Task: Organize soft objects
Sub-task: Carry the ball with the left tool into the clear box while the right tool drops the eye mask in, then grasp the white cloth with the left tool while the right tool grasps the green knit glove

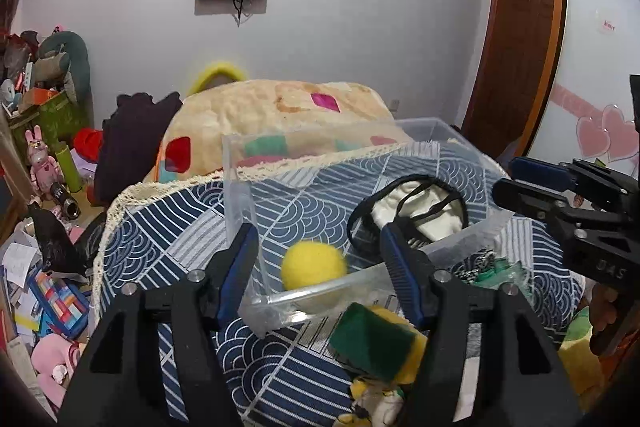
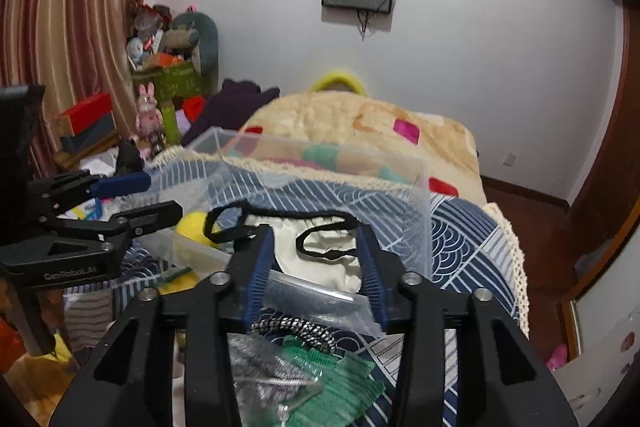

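Landmark: a clear plastic bin with a divider, set on the blue wave-patterned cloth; all places below are given relative to it.
Left gripper: held at the near rim of the bin, jaws spread wide, nothing gripped; the near wall and the left compartment are framed between its blue-padded fingers.
Right gripper: held at the near rim over the right compartment, jaws wide apart, nothing seen clamped between them.
Yellow felt ball: seen inside the left compartment, against the near wall.
Cream drawstring pouch with black cord: seen lying in the right compartment, cord looped loosely on top.
Green-and-yellow scouring sponge: outside the bin, just in front of the near wall, on the cloth.
Green mesh fabric: outside, in front of the right compartment, beside a black-and-white braided cord.
Small yellow-and-white plush: outside, nearer than the sponge.
Step in hand: judged as between placements; two soft items are binned, several are left in front.
Next move: a pickup of a loose item is likely called for; the sponge is nearest the left gripper, so that gripper would have to be drawn back and lowered, then closed gently.
Caution: thin mesh may bunch or slip when pinched.
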The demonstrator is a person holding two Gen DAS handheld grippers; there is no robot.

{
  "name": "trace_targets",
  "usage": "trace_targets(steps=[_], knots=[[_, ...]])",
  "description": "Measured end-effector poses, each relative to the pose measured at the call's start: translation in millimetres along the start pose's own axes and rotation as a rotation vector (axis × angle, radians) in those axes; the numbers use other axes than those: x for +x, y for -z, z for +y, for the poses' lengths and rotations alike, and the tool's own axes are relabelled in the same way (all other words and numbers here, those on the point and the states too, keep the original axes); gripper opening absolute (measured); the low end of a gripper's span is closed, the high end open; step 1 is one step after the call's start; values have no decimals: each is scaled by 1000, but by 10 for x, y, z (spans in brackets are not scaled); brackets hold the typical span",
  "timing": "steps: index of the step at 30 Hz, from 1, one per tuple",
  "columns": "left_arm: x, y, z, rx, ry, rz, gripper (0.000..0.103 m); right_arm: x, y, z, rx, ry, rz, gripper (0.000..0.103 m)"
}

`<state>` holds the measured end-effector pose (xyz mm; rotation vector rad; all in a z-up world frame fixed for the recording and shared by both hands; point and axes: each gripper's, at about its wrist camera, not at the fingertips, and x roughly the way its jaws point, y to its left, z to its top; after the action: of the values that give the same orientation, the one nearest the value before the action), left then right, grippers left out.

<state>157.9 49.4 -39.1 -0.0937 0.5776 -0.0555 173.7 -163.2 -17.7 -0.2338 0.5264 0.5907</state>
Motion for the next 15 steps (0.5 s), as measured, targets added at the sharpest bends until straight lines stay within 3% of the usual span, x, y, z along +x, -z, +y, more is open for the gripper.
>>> trace_targets(steps=[6,8,15], knots=[[-330,45,-122,16,-10,-71,91,-337,8,42,10,20,-99,68],[-444,111,-189,19,-6,-90,97,-403,45,51,16,27,-111,69],[-521,365,-361,-9,51,-49,100,-428,297,15,51,40,-81,75]])
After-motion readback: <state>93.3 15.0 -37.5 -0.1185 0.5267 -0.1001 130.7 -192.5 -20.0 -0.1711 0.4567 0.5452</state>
